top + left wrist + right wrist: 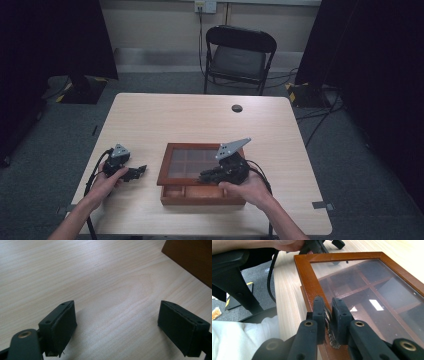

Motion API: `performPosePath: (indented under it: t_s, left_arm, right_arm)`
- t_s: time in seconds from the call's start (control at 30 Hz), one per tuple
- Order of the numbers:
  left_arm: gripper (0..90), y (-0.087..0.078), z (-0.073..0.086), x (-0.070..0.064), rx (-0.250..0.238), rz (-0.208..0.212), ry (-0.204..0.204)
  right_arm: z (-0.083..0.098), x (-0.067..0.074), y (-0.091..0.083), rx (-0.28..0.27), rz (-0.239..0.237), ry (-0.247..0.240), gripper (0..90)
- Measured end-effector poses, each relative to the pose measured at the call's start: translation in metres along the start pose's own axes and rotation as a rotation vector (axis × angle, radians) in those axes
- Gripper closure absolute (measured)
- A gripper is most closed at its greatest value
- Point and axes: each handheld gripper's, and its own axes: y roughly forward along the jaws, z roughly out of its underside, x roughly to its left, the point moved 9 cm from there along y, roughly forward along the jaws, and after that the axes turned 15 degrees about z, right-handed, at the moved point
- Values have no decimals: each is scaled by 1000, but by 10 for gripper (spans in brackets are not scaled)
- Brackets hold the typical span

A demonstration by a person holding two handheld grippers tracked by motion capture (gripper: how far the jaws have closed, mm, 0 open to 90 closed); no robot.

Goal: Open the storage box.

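Box: wooden box point(200, 192) near the counter's point(165, 115) front edge, glass-paned lid point(372, 287) tilted up.
Handling: rigid frame, fragile slippery pane; likely best held by the metal clasp point(329, 322) or wood rim.
Right gripper point(328, 315): fingers clenched on that clasp.
Left gripper point(117, 322): fingers spread, empty, just left of the box.

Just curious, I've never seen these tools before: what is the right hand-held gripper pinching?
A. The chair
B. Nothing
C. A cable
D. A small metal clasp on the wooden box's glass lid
D: in the right gripper view, the right hand-held gripper is shut on the small metal clasp at the glass lid's front edge.
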Motion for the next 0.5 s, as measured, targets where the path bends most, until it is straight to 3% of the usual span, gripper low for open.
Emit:
performPosePath:
  t_s: [0.5]
  left_arm:
    - [145, 0, 0, 0, -1, 1, -1]
  right_arm:
    - [-14, -6, -6, -2, -1, 3, 819]
